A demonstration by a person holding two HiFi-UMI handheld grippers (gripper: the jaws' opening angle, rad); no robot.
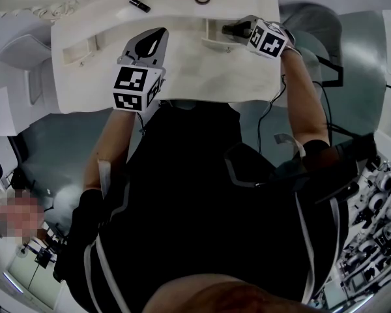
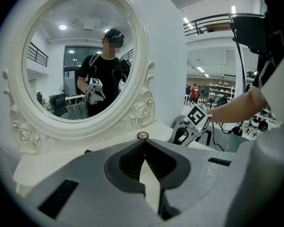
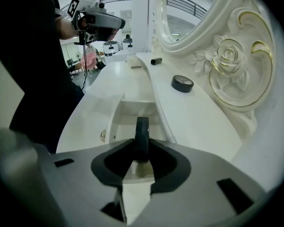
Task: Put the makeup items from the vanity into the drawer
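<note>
You are pointing the right gripper [image 3: 141, 146] steeply downward over the open drawer [image 3: 112, 122] at the right side of the vanity [image 3: 199, 122]. Its jaws are standing partly apart because a dark round compact [image 3: 141, 135] is sitting on its edge between them, and the pads are pressing on its two flat faces, so it is not dropping. Gripping it by the faces, with the thin side toward the camera, is sensible in my judgement: the disc can go down into the narrow drawer without catching on the walls. It is hanging just above the inside of the drawer and is not yet resting on the bottom, so I think you are in the placing step and only the release is missing. The left gripper [image 2: 143, 144] is hovering at the front of the vanity and pointing toward the mirror [image 2: 75, 56], with its jaws closed together and nothing between them. It seems to be only waiting there, out of the way of the right arm. Two more items are lying on the raised shelf under the mirror — a second compact [image 3: 182, 83] near the drawer and a black tube [image 3: 156, 60] farther along — so the task is not finished.
</note>
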